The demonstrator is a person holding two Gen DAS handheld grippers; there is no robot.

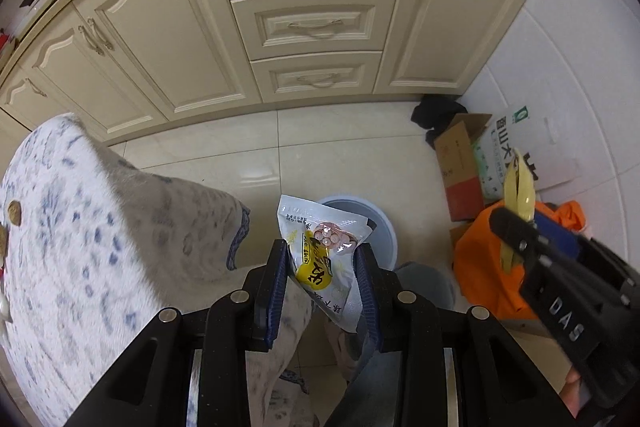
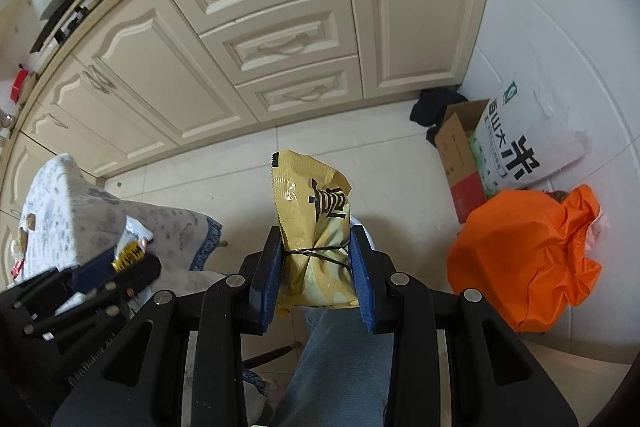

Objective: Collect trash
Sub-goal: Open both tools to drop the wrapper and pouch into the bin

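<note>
My left gripper (image 1: 322, 255) is shut on a white snack packet (image 1: 324, 251) with a yellow label, held over the floor just past the table's corner. Right behind the packet stands a round pale-blue bin (image 1: 380, 227), partly hidden by it. My right gripper (image 2: 316, 247) is shut on a crumpled yellow snack bag (image 2: 316, 227) tied with a thin black cord. In the left wrist view that right gripper (image 1: 508, 223) shows at the right with the yellow bag (image 1: 518, 187) sticking up from it. In the right wrist view the left gripper (image 2: 132, 259) shows at the lower left with its white packet (image 2: 134, 247).
A table under a blue-patterned cloth (image 1: 80, 227) fills the left. Cream cabinets (image 1: 304, 27) run along the back. By the white wall at the right sit an orange bag (image 2: 524, 259), an open cardboard box (image 2: 460, 151) and a rice sack (image 2: 516, 147). A person's jeans-clad leg (image 2: 340, 359) is below the grippers.
</note>
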